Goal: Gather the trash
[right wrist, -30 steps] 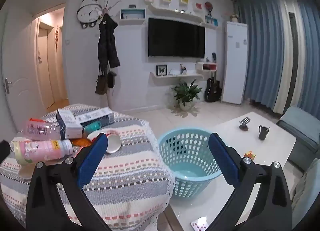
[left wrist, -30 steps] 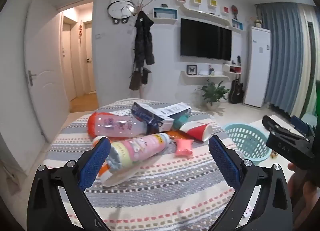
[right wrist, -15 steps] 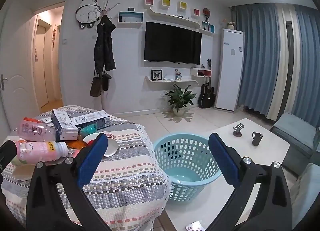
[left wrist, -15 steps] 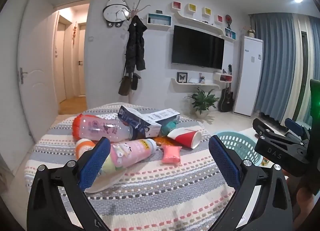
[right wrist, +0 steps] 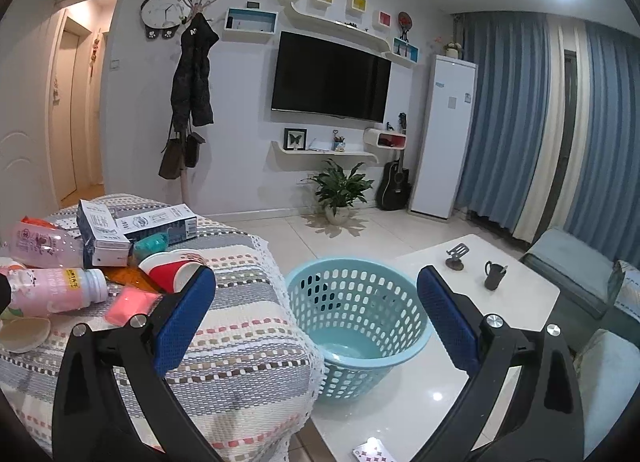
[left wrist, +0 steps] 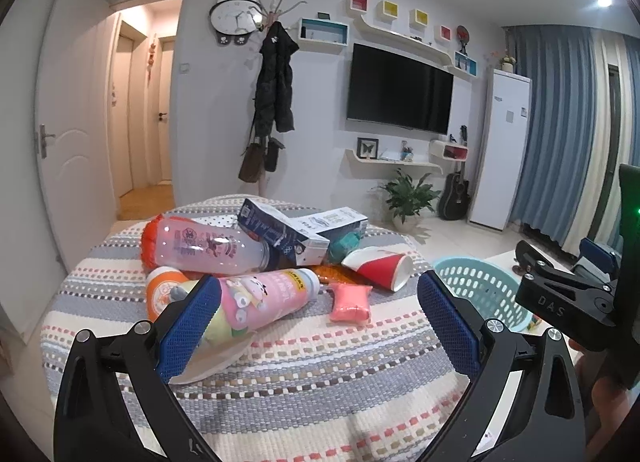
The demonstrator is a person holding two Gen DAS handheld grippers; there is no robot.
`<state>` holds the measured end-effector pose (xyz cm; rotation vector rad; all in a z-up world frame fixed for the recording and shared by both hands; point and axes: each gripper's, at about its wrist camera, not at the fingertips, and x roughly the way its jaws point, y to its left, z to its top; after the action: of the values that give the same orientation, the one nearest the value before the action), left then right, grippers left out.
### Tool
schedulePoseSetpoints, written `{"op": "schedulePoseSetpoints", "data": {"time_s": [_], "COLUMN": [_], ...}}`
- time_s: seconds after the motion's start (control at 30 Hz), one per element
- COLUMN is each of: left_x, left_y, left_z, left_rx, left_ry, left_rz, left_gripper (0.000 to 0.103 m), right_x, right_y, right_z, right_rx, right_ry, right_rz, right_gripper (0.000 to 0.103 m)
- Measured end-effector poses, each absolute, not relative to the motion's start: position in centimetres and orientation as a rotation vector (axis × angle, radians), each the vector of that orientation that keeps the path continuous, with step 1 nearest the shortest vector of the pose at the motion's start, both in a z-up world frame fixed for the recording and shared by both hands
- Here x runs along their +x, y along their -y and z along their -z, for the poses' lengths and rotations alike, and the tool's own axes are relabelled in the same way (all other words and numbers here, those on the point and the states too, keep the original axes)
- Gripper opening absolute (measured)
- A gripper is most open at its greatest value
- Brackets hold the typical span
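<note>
Trash lies piled on a round table with a striped cloth (left wrist: 320,374): a pink bottle (left wrist: 264,294), a clear bottle (left wrist: 204,246) with an orange end, a blue and white carton (left wrist: 280,234), a red paper cup (left wrist: 380,266) and a small pink packet (left wrist: 350,300). My left gripper (left wrist: 318,326) hovers open above the cloth, short of the pile, with nothing between its fingers. My right gripper (right wrist: 316,322) is open and empty above a light blue basket (right wrist: 360,326) beside the table. The same pile shows at left in the right wrist view, with the pink packet (right wrist: 128,304) nearest.
The basket stands on a white low table (right wrist: 516,302) that also carries a small black cup (right wrist: 493,275) and a stand. A sofa (right wrist: 580,274) is at the right. A potted plant (right wrist: 340,192), a guitar and a tall white unit line the far wall.
Both cameras have pulled back and tilted up a little, so the pile sits farther from the left gripper. Both grippers stay open; the trash has not moved.
</note>
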<state>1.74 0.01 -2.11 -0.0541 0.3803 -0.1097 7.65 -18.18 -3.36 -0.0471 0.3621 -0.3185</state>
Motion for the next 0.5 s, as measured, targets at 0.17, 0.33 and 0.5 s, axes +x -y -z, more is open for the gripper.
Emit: {"op": "schedulePoseSetpoints", "data": {"time_s": [0.17,0.33,0.5], "left_x": [1.5,1.36,1.46], "left_y": [-0.4,-0.59,-0.84], "left_z": [1.99,1.88,1.91], "left_rx": [-0.065,-0.067,-0.082], "left_ry": [-0.374,-0.371,-0.376], "left_rz": [0.098,0.094,0.092], "left_gripper": [0.095,0.095,0.095], "right_x": [7.31,7.11,7.12], "right_y": [18.08,18.0,18.0], "right_z": [3.14,2.97,2.87], "right_rx": [-0.051,-0.052,-0.053], "right_ry": [-0.354,-0.354,-0.359], "right_rz": [0.307,0.31,0.317], "right_gripper": [0.095,0.095,0.095]}}
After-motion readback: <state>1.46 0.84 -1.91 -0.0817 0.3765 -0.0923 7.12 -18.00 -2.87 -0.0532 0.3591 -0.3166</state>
